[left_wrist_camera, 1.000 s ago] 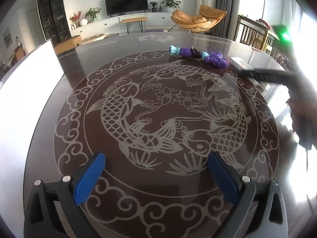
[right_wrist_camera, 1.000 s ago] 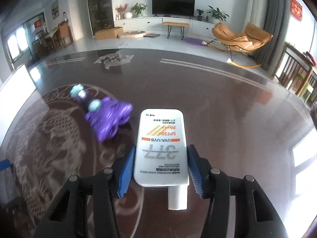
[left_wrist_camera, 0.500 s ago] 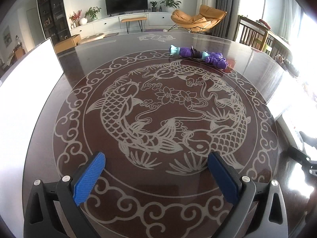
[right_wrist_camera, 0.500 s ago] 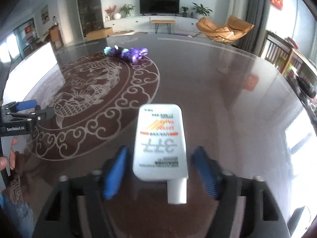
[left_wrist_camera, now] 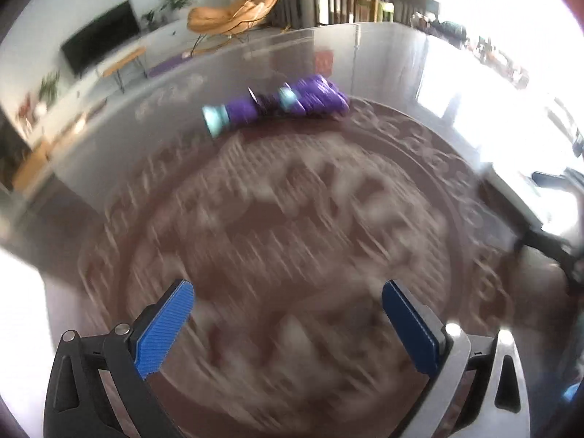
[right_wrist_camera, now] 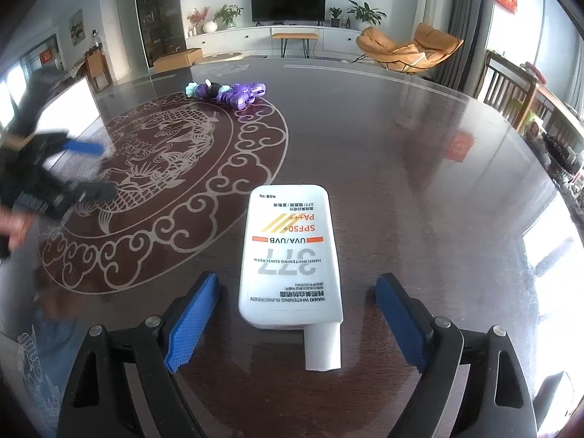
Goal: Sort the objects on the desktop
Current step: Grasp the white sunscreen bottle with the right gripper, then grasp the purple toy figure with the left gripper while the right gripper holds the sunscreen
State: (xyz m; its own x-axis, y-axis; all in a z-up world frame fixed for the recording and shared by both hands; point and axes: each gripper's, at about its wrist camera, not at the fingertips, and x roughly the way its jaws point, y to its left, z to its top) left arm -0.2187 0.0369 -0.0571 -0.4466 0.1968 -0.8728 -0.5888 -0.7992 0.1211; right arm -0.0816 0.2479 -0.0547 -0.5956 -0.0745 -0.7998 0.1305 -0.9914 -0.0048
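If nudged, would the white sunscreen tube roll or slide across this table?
The sunscreen tube looks flat-bodied and lies flat, so it probably slides rather than rolls. The glossy table likely offers little friction. Its round cap might make it pivot.

Left wrist view is smeared: the table's (left_wrist_camera: pixel 383 58) carved pattern (left_wrist_camera: pixel 292 219) runs to streaks, and the purple toy (left_wrist_camera: pixel 277 104) near the far edge is too blurred to make out. The right gripper (left_wrist_camera: pixel 554 215) is cut off at the picture's right edge. From the right wrist, the left gripper (right_wrist_camera: pixel 69 168) is a blur, its hand (right_wrist_camera: pixel 12 226) cropped at the left edge.
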